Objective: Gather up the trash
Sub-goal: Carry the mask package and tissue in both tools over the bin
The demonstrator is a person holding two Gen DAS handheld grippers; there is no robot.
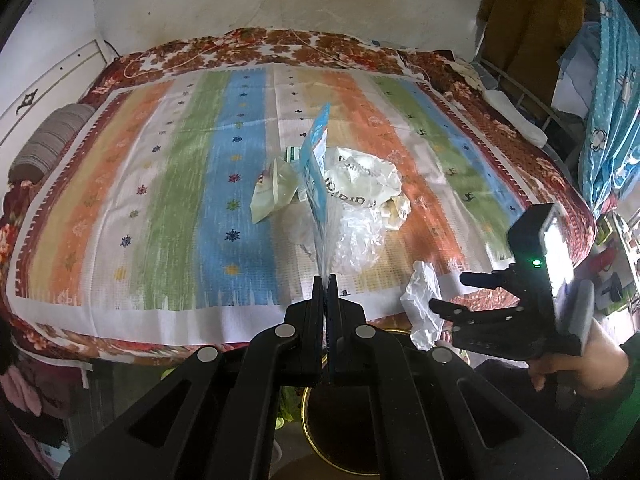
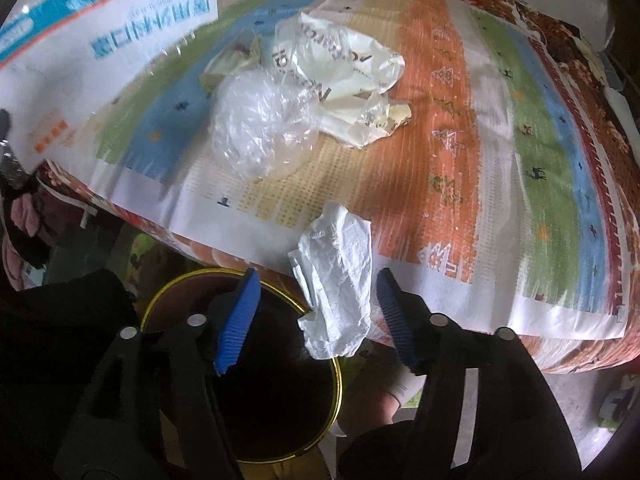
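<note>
My left gripper point(image 1: 326, 280) is shut on the edge of a blue and white plastic package point(image 1: 316, 160) and holds it upright above the bed's front edge; the package also fills the top left of the right wrist view point(image 2: 100, 32). My right gripper point(image 2: 316, 276) is open; a crumpled white tissue point(image 2: 336, 280) is between its blue pads point(image 2: 236, 320) in the air, apart from both, over a dark bin with a gold rim point(image 2: 280, 380). In the left wrist view the tissue point(image 1: 422, 304) is by the right gripper point(image 1: 452, 292). A pile of crumpled plastic bags point(image 2: 304, 96) lies on the bed.
The bed has a striped cover point(image 1: 160, 200) over a floral blanket point(image 1: 240, 46). A striped grey pillow point(image 1: 52, 140) lies at the left. The bin point(image 1: 340, 432) stands on the floor at the bed's front edge. Blue fabric point(image 1: 608, 80) hangs at the right.
</note>
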